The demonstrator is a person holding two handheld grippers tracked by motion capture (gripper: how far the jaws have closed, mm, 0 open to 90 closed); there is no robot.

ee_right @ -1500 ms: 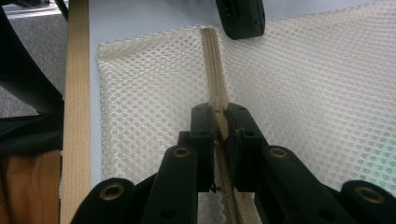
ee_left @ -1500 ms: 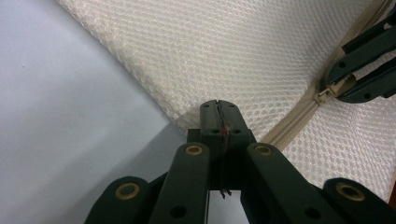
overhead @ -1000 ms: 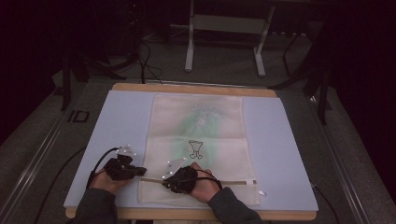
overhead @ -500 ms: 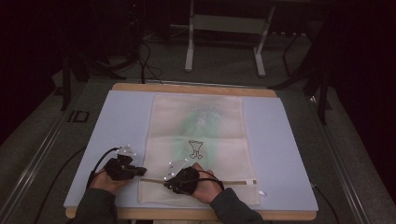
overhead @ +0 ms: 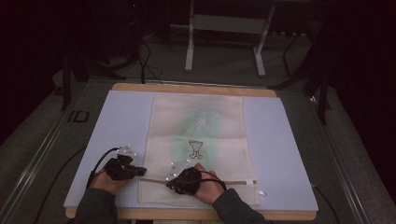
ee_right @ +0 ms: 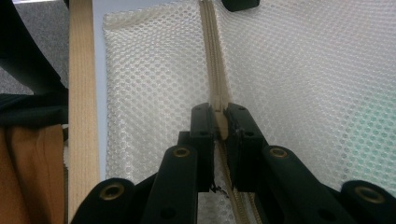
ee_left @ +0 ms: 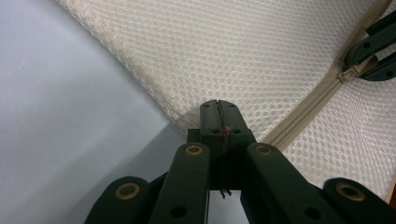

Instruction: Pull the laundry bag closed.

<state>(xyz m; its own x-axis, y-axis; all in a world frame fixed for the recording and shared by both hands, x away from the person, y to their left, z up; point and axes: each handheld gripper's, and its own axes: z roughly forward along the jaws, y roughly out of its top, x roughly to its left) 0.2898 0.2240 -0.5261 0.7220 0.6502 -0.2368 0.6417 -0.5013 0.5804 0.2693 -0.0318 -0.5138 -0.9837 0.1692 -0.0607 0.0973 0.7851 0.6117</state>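
The mesh bag (overhead: 198, 149) lies flat in the middle of the table (overhead: 280, 154), zipper (ee_right: 215, 56) running along its near end. Left gripper (ee_left: 218, 116) has its jaws clamped on the bag's edge by the zipper's end; right gripper (ee_right: 218, 119) has its jaws pinched on the zipper pull. Best approach here: left anchors firmly, right draws straight along the track, keeping the mesh taut, no lifting.

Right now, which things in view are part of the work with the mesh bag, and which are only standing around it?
Part of the work:
- mesh bag
- its zipper
- zipper pull, pinched by the right gripper
- left gripper, shut on the bag's corner

Only standing around:
- table
- metal frame on the floor behind
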